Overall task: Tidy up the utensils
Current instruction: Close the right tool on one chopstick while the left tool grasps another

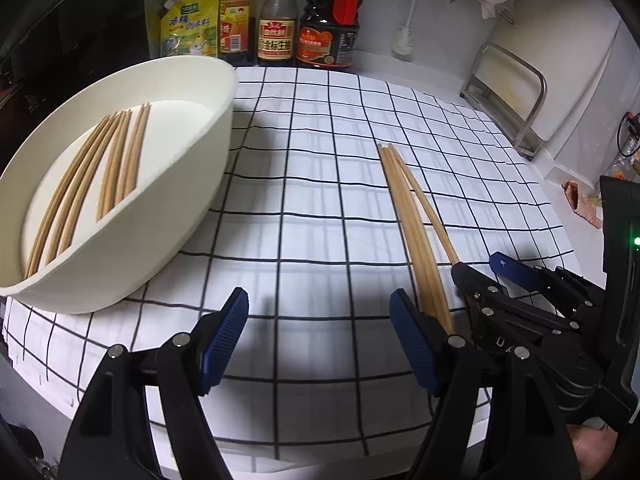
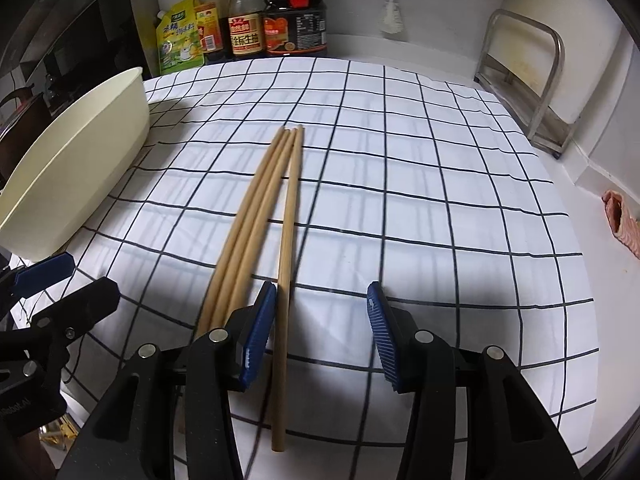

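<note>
On the checked-cloth worktop [image 2: 440,200], both hand-held grippers, left [image 1: 320,336] and right [image 2: 322,320], gape empty; the right straddles one loose chopstick [image 2: 286,280] (lower centre), needing only closure before the tray [image 1: 188,216].

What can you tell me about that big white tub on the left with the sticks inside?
The white tub is an oval, smooth-walled basin that looks like plastic, cream-white inside and out, with no lid. It stands upright on the checked cloth, at its left side, in front of the sauce bottles. Several pale wooden chopsticks lie lengthwise on its flat bottom, roughly parallel. Neither gripper touches it; more chopsticks on the cloth lie apart from it, to its right.
</note>
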